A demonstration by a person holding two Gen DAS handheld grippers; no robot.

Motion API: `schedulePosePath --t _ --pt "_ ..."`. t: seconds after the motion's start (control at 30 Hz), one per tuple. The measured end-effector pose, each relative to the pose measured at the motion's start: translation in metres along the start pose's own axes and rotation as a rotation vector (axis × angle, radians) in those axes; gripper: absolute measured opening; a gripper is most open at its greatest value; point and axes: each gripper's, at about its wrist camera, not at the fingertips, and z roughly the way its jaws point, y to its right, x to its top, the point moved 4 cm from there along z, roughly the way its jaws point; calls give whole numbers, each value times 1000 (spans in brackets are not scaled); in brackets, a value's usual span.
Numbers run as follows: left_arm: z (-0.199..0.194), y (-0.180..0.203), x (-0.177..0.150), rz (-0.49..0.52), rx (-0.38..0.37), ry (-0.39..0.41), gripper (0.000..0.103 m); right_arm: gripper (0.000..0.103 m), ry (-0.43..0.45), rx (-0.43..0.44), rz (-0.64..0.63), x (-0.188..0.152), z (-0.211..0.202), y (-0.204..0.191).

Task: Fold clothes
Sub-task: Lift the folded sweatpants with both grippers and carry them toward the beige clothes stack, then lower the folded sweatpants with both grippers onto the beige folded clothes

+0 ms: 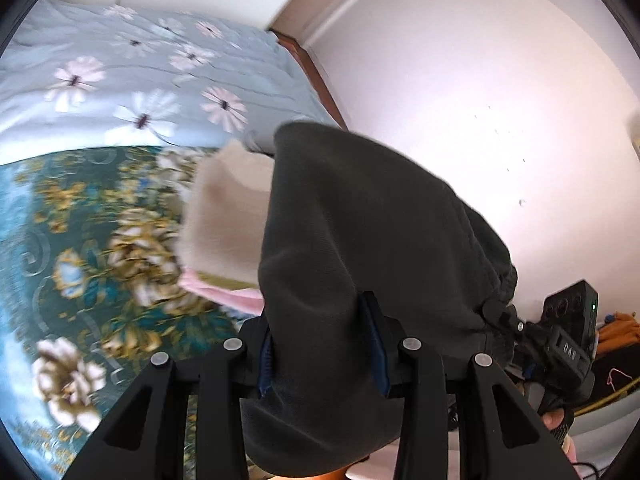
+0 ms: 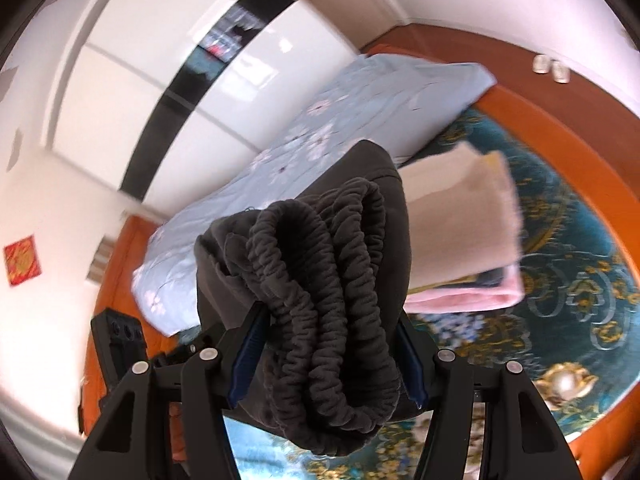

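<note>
A folded dark grey garment [image 1: 360,240] with a gathered elastic waistband [image 2: 320,280] is held up in the air between both grippers. My left gripper [image 1: 324,348] is shut on one end of it. My right gripper [image 2: 328,344] is shut on the waistband end and also shows in the left wrist view [image 1: 560,340]. Behind the garment, a stack of folded clothes, beige [image 2: 452,216] over pink [image 2: 460,300], lies on the bed; it also shows in the left wrist view [image 1: 228,216].
The bed has a teal floral cover [image 1: 80,260] and an orange-brown frame [image 2: 560,128]. A folded light blue flowered quilt [image 1: 140,80] lies at its far side. White wardrobe doors [image 2: 160,80] and a white wall [image 1: 480,100] stand around it.
</note>
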Motion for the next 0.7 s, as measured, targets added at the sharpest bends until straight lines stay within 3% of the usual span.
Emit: schedulePosePath --t 0.13,0.23,0.33,0.47,0.7 --pt "43 2 16 2 -36 -74 40 63 -5 -79 67 20 -1 38" --pt "71 -11 27 -28 -35 -109 40 63 -7 -91 124 35 13 55" --pt "85 -31 44 -63 -35 -132 37 63 -34 -116 123 50 36 58" --pt "80 -41 73 -42 -69 -101 37 63 -43 -94 107 72 63 48" --pt "114 -65 123 -1 -24 -135 37 62 -46 -88 124 114 119 57"
